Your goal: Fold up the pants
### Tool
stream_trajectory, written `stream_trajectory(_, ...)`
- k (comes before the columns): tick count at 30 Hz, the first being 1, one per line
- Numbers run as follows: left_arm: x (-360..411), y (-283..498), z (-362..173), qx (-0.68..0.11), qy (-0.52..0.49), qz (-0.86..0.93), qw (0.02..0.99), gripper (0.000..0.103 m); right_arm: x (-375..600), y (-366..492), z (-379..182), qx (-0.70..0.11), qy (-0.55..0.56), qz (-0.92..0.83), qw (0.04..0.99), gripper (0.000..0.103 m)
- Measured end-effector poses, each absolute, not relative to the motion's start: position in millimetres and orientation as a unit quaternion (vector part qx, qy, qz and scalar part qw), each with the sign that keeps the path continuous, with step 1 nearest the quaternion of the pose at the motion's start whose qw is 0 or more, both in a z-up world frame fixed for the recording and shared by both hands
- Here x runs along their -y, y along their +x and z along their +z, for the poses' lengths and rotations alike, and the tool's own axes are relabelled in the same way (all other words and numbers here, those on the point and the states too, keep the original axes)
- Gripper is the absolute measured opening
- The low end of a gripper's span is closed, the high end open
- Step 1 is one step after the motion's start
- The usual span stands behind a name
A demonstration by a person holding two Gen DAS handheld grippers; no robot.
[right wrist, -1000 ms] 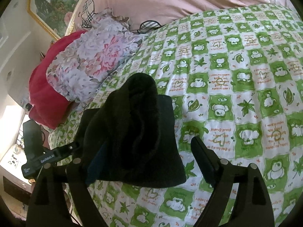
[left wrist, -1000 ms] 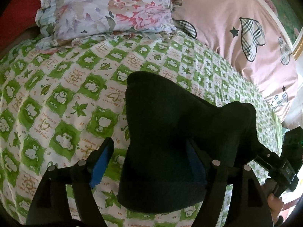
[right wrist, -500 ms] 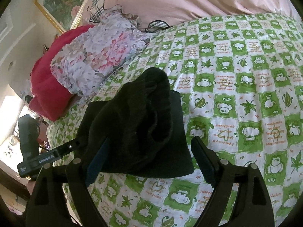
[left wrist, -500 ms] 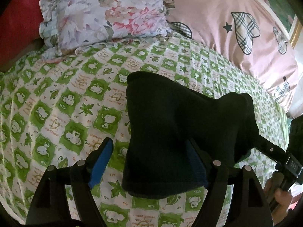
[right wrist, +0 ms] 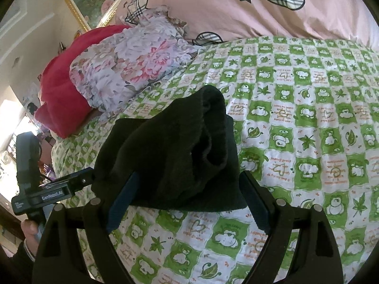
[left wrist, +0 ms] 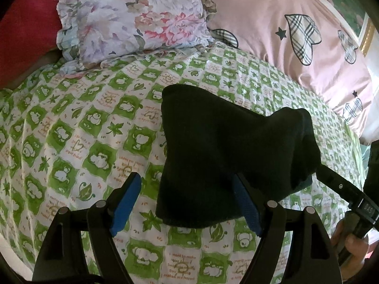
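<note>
Draping over gripper fingers on both sides, the black pants [left wrist: 227,156] hang bunched above the bed, whose green-and-white checked sheet [left wrist: 78,142] spreads beneath them. In the left wrist view the left gripper [left wrist: 187,203] has its blue-padded fingers [left wrist: 125,203] standing wide apart; the cloth sits over the right-hand finger and covers its tip, while the left-hand finger stands bare and clear of the fabric. Nothing is pinched between the two pads. The far end of the pants is slung over the other tool, whose black body runs down to the person's right hand [left wrist: 350,243] at the lower right edge.

From the right wrist view the right gripper [right wrist: 187,203] is likewise spread wide, with the pants [right wrist: 175,158] heaped over its left-hand finger and reaching across toward the right-hand one; the pads do not close on it. The left tool shows at the left edge, held in the person's left hand [right wrist: 30,234]. Behind lie a floral pillow [left wrist: 132,16], a pink pillow with plaid hearts [left wrist: 284,33] and a red cushion [right wrist: 61,90].
</note>
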State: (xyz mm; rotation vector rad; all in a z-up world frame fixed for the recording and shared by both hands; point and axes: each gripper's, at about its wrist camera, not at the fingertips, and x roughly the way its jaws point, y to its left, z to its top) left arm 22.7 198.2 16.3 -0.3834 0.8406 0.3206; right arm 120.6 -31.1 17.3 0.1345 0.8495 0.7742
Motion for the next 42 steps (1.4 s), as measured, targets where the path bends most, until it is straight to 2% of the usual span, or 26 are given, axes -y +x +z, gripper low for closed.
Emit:
stream_trajectory(20, -165.5, -4.1, 26.2, -0.390, -0.111, 0.187, 0.895, 0.081, 21.5, 71.3, 28.1, -0.338, -0.020, 0.370, 0.865, 0.098)
stream_trajectory(42, -154.8, -5.0, 1.6, -0.386, -0.095, 0.199, 0.896, 0.082, 13.2, 58.4, 11.2, -0.299, -0.042, 0.366, 0.880, 0.100)
